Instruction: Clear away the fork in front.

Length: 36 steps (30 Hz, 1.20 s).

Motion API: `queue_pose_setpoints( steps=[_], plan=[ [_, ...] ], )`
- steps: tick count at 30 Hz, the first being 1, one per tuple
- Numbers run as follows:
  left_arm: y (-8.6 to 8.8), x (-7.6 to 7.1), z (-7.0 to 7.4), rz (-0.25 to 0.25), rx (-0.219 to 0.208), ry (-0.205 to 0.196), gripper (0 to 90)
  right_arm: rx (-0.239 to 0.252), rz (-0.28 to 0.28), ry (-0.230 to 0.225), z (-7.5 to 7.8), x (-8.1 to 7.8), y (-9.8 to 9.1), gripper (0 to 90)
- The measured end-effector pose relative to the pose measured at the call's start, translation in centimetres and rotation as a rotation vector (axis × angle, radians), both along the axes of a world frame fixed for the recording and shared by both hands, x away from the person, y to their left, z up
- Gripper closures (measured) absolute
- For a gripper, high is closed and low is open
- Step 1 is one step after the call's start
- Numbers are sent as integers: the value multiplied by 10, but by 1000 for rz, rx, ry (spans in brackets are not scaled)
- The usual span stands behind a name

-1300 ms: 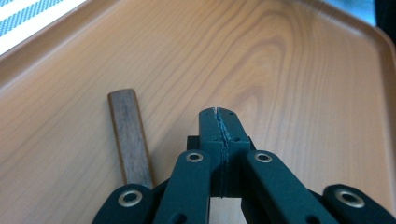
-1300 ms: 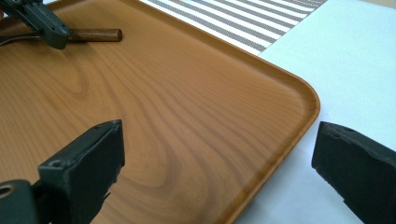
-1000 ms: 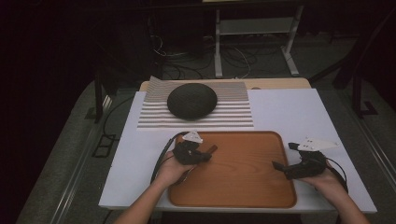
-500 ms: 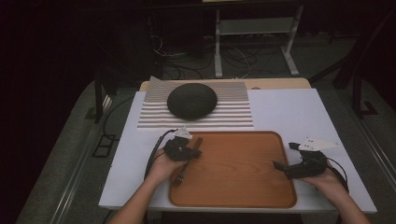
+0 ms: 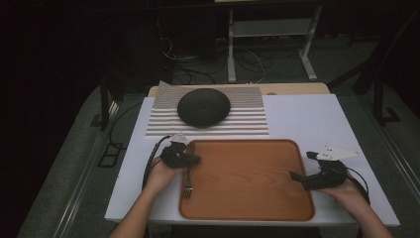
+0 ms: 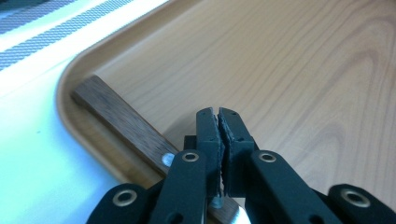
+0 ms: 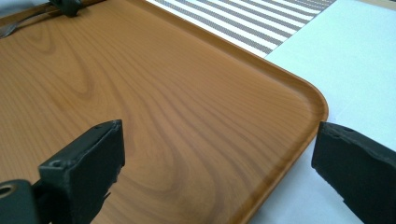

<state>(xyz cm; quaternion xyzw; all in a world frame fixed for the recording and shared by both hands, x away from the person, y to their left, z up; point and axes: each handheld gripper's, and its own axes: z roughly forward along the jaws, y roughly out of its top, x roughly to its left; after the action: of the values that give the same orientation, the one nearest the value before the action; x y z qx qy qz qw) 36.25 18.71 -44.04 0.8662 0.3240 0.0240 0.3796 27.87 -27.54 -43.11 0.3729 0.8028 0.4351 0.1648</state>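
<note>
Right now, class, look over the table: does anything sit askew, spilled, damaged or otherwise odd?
Nothing is spilled or broken. The fork lies along the tray's left edge, its wooden handle tucked against the rim, under the shut left gripper. The dark dome sits squarely on the striped mat.

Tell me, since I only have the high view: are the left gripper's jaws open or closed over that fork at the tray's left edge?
Observer: Closed. The left gripper has its jaws pressed together, and the fork runs its wooden handle beneath them. I cannot tell if they pinch it.
Operator: Is the handle inside the tray?
Observer: Yes, it lies along the inner slope of the wooden tray, near a corner.
Operator: And the right gripper?
Observer: The right gripper is wide open, with one jaw over the tray and the other past its rim, over the white table.
</note>
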Motion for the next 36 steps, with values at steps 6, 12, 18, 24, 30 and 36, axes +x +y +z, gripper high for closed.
queue_pose_setpoints(
  steps=[6,12,18,24,30,36],
  plan=[
    [-1,-3,5,-5,-45,-47,690,0,1,1,0,0,0,27],
    [3,-11,15,12,-94,-89,453,1,1,0,0,0,-1,27],
    [13,-26,26,11,-134,-135,309,7,0,-2,1,-1,-2,27],
    [28,-37,29,33,-144,-165,167,10,4,0,1,-1,-2,27],
    [41,-46,24,72,-139,-154,0,8,10,3,0,-1,-1,27],
    [45,-55,22,69,-128,-161,0,10,13,8,0,-1,-1,27]
  ],
)
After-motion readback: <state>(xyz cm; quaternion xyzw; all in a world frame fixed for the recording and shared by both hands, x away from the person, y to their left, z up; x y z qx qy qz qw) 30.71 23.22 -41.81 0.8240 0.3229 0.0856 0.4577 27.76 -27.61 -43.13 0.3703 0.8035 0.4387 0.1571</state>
